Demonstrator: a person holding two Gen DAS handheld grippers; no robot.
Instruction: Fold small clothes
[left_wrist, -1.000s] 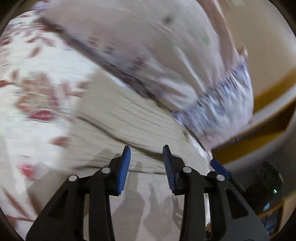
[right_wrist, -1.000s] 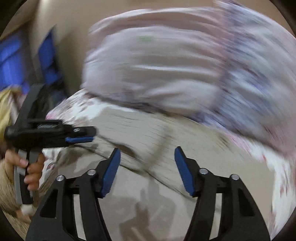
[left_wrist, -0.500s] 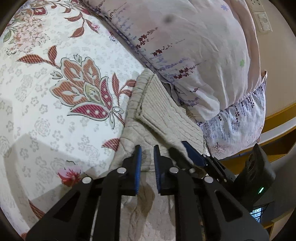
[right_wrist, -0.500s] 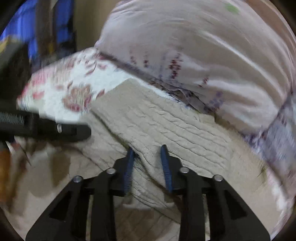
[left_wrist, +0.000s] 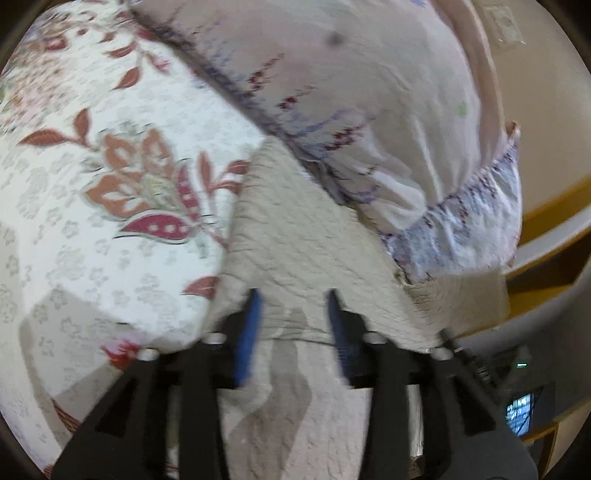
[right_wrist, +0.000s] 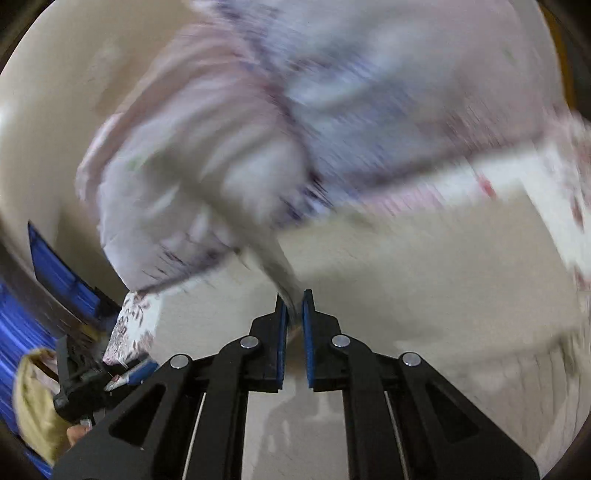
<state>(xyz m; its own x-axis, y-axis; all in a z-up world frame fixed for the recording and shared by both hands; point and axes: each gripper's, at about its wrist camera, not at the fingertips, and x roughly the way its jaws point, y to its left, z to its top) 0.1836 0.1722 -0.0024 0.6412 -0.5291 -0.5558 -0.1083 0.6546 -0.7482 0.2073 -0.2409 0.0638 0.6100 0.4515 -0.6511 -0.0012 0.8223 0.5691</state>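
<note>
Bedroom: floral bedspread (left_wrist: 110, 229), pillow (left_wrist: 369, 110)

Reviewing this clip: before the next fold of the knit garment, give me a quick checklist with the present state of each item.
1. Right gripper shut on a fold of the beige knit garment: ok; cloth sits between the pads.
2. Left gripper released: ok; its jaws have just been opening, and no cloth shows between them.
3. Garment lies on the floral bedspread: ok.
4. Garment clear of the pillow: not ok; its far edge runs against the pillow.
5. Garment flat and squared: cannot tell; both views are blurred.
</note>
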